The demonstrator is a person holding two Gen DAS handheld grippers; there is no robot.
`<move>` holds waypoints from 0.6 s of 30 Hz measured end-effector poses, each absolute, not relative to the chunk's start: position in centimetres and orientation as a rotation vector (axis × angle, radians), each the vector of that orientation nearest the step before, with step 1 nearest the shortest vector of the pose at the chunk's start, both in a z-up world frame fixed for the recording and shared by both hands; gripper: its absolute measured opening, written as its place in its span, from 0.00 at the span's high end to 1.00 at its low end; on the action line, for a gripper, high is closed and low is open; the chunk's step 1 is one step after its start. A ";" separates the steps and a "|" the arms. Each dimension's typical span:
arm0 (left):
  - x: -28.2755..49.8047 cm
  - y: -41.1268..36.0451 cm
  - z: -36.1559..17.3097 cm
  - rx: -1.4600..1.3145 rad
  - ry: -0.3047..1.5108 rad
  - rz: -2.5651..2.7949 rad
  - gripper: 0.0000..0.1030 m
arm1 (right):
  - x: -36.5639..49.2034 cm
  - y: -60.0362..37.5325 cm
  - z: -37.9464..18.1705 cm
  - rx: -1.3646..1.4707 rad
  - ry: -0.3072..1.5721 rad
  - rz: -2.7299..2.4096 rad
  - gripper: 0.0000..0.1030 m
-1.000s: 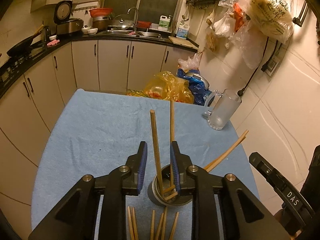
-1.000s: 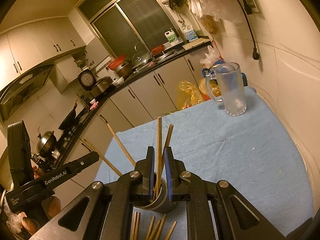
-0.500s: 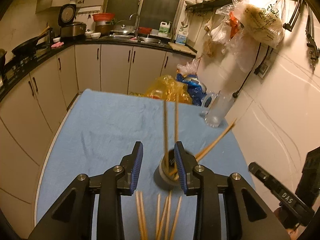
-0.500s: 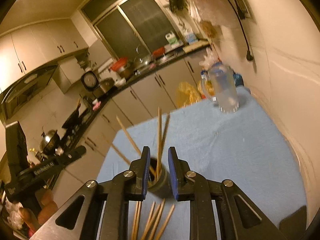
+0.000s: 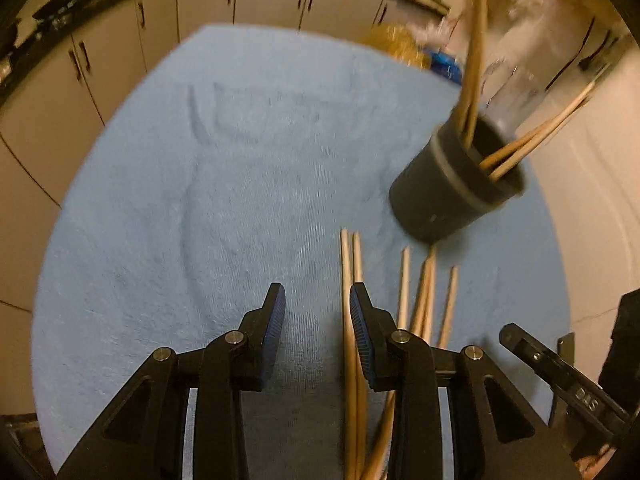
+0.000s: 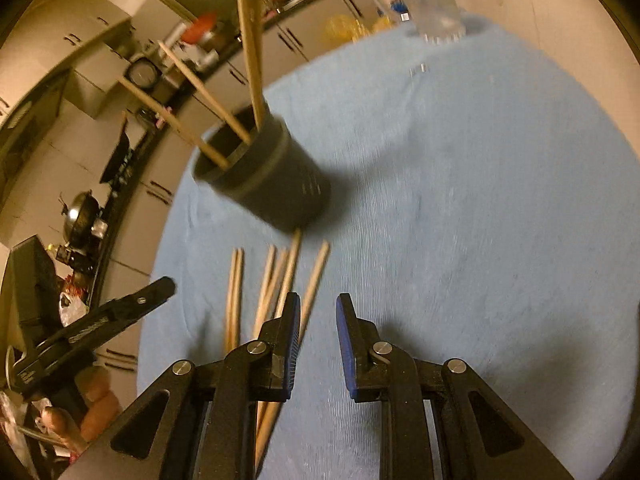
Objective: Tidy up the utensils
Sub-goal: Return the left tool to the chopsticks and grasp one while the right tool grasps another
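A dark round holder (image 5: 456, 184) stands on the blue towel with several wooden chopsticks (image 5: 472, 60) upright or leaning in it; it also shows in the right wrist view (image 6: 268, 176). Several loose chopsticks (image 5: 420, 296) lie on the towel in front of it, also in the right wrist view (image 6: 276, 280). My left gripper (image 5: 316, 300) is open and empty, low over the towel, just left of the loose chopsticks. My right gripper (image 6: 318, 308) is open and empty, just right of them.
A clear glass mug (image 6: 424, 0) stands at the far edge of the blue towel (image 5: 200, 200), blurred behind the holder in the left wrist view (image 5: 520, 72). Kitchen cabinets (image 5: 200, 0) and a counter lie beyond the table. A wall runs along the right.
Both grippers let go of the chopsticks in the holder, opened, pulled back and dropped down over the loose chopsticks. The left moved left, the right moved right.
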State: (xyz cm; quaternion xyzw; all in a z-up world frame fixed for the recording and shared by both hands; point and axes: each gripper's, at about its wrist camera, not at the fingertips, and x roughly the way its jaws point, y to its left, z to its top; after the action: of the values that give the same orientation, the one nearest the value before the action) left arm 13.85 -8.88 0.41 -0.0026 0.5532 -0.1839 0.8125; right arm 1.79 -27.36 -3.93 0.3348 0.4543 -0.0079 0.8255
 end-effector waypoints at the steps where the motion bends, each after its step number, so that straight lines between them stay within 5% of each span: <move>1: 14.0 -9.0 -0.2 0.002 1.199 -0.381 0.69 | 1.7 -27.2 -4.2 0.711 0.973 -0.017 0.80; 18: 14.8 -11.8 -2.3 0.100 1.198 -0.366 0.75 | 2.4 -26.8 -5.2 0.695 1.016 -0.044 0.80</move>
State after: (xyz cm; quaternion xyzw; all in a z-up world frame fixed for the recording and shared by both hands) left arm 14.83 -11.82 -2.26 0.0467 0.5602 -0.1712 0.8091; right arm 2.45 -26.85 -5.20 0.3257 0.4766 -0.0204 0.8163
